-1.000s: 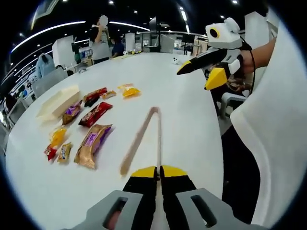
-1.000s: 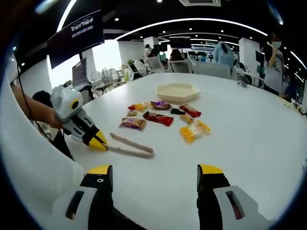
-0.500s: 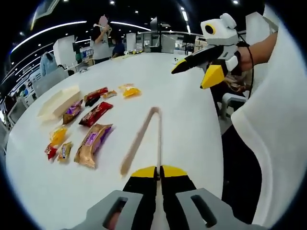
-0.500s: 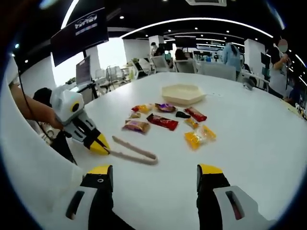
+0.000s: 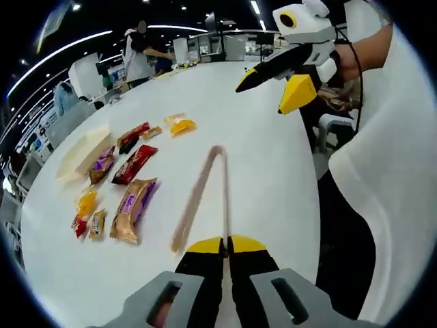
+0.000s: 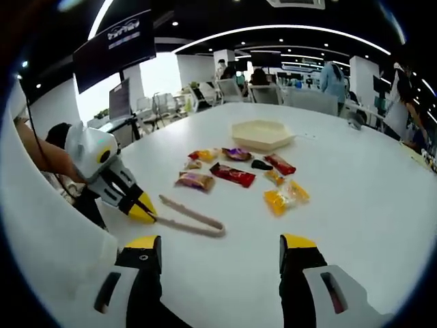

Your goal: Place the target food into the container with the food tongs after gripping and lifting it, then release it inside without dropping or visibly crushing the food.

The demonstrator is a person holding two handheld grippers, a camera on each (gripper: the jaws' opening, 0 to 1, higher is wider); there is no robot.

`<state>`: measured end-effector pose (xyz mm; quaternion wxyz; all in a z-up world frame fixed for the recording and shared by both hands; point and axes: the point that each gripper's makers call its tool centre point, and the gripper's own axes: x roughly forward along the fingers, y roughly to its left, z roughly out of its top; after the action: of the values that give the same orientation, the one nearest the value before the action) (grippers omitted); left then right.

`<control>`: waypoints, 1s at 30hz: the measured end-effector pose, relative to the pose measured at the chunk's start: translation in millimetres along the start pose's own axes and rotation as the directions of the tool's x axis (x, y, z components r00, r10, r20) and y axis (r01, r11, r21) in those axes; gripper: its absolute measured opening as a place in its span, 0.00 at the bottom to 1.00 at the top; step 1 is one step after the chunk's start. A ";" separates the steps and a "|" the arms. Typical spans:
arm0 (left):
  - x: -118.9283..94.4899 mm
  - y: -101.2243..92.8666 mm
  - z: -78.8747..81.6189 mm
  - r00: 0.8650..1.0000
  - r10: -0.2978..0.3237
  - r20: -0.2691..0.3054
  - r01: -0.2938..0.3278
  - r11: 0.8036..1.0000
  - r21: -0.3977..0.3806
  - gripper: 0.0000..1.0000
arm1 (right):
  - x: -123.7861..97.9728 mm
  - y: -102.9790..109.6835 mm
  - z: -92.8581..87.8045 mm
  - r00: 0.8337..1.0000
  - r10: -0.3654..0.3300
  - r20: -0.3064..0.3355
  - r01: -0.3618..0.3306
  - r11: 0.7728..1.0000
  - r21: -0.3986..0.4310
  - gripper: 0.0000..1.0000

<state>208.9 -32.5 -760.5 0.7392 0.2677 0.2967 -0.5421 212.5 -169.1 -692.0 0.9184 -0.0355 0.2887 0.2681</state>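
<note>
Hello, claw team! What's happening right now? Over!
Left claw shut on tongs. Right claw open, empty, above table. Snacks untouched beside tray. Nothing blocking.

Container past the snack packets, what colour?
Pale cream, plain. The container shows best in the right gripper view, beyond the snack packets.

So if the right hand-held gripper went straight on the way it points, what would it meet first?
Probably bare table first. The open right hand-held gripper aims between the tongs and the orange packet; beyond lie the red wrapper and container. Depth is unclear.
</note>
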 end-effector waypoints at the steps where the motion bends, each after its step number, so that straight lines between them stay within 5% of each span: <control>1: -0.1 0.8 -0.6 1.000 0.000 -0.001 0.000 1.000 -0.002 0.00 | 0.5 -0.6 0.0 1.000 -0.001 0.000 0.001 1.000 -0.002 0.71; 17: -5.8 3.7 7.5 0.999 0.020 -0.031 -0.019 0.999 0.036 0.00 | -1.2 -4.0 -1.3 1.000 -0.016 0.003 0.016 1.000 0.008 0.71; 30: -11.5 8.4 12.9 0.999 0.043 -0.008 -0.043 0.999 -0.027 0.00 | 0.6 -5.1 1.5 1.000 -0.021 0.019 0.020 1.000 0.024 0.71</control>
<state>216.2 -32.1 -742.7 0.7533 0.2659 0.3010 -0.5209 216.2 -172.8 -691.5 0.9242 -0.0249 0.2827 0.2554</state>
